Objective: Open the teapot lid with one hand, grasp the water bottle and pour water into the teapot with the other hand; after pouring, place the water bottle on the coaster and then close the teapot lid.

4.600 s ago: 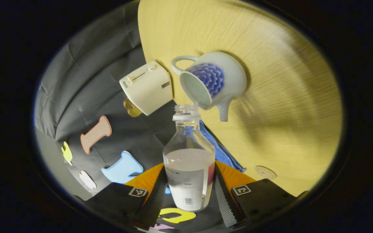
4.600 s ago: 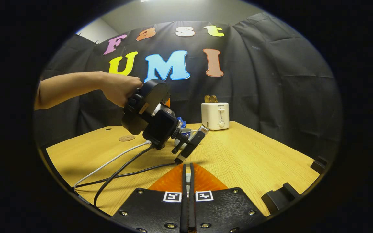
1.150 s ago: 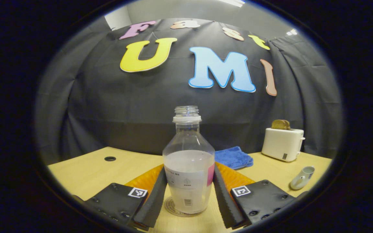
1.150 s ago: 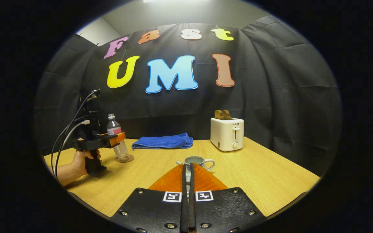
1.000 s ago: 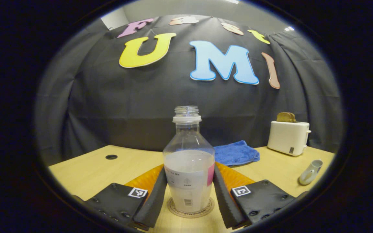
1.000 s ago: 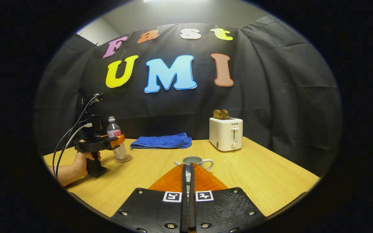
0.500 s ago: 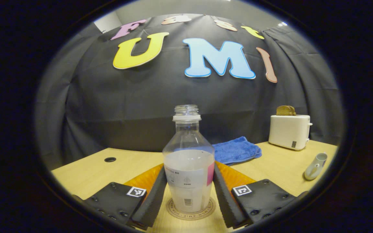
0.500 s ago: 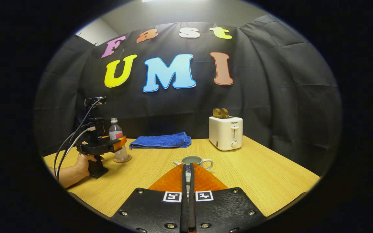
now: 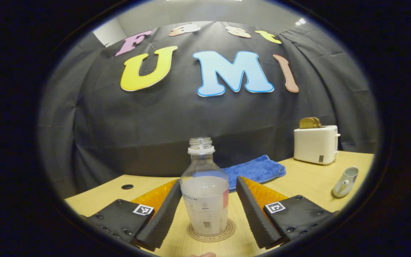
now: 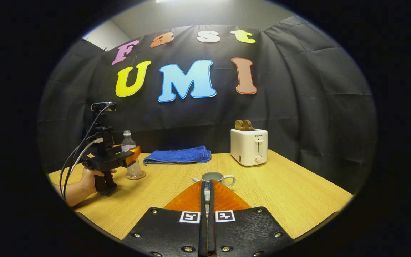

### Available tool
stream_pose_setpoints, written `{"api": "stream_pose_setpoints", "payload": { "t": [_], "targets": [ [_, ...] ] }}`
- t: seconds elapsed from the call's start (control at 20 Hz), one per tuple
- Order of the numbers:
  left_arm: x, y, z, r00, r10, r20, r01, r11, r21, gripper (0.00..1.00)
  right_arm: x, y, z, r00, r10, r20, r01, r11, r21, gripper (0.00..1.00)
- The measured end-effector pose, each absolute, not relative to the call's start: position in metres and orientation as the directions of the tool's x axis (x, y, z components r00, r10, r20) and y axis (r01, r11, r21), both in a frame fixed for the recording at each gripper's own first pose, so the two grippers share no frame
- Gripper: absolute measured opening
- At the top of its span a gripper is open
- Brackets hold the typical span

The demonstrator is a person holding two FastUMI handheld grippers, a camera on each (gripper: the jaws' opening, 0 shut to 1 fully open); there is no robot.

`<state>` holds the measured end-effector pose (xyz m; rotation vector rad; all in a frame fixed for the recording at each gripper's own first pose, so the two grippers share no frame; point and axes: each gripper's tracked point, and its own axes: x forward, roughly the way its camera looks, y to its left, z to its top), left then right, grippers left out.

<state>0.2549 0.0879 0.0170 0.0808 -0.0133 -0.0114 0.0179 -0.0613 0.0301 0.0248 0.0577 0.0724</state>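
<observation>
1. Left hand-held gripper (image 9: pixel 205 210): fingers now spread wide, clear of the water bottle (image 9: pixel 204 192) on both sides. Half a second ago they pressed against the bottle's sides; the grip has been let go.
2. Water bottle stands upright on the coaster (image 9: pixel 211 232), uncapped, partly full. In the right gripper view it sits at the far left of the counter (image 10: pixel 280 192), with the left hand-held gripper just in front of it and the person's hand (image 10: pixel 91 180) on the handle.
3. Judgement: placing the bottle on the coaster looks done. Pouring is over; the bottle was tilted over the teapot a few seconds back.
4. Teapot (image 10: pixel 214 177) sits near mid-counter, mouth open, no lid on it. In the left gripper view it shows at far right.
5. Right hand-held gripper (image 10: pixel 206 194): fingers closed to a thin slit, unchanged across the last second. Something pale shows in the slit, likely the lid; I cannot tell for certain.
6. Left to do: close the teapot lid. The right gripper points at the teapot, just short of it.
7. Blue towel (image 10: pixel 178 156) and toaster (image 10: pixel 249 146) stand at the back, well apart from the work.
</observation>
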Motion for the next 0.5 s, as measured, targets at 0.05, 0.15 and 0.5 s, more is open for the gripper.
{"api": "stream_pose_setpoints", "payload": {
  "t": [0.05,0.15,0.5],
  "targets": [
    [0.251,0.089,0.019,1.0,-0.008,0.017,0.007,0.997,0.08,1.0,0.017,-0.061,0.031,0.996,0.075,-0.055,-0.074,0.997,0.027,0.01],
    [0.246,0.092,0.017,1.0,0.002,0.013,-0.003,0.997,0.082,1.0,0.014,-0.059,0.032,0.996,0.079,-0.052,-0.078,0.997,0.027,0.01],
    [0.235,0.102,0.012,1.0,0.031,-0.005,-0.031,0.999,0.039,1.0,0.005,-0.057,0.037,0.996,0.084,-0.04,-0.083,0.996,0.021,0.01]
  ]
}}
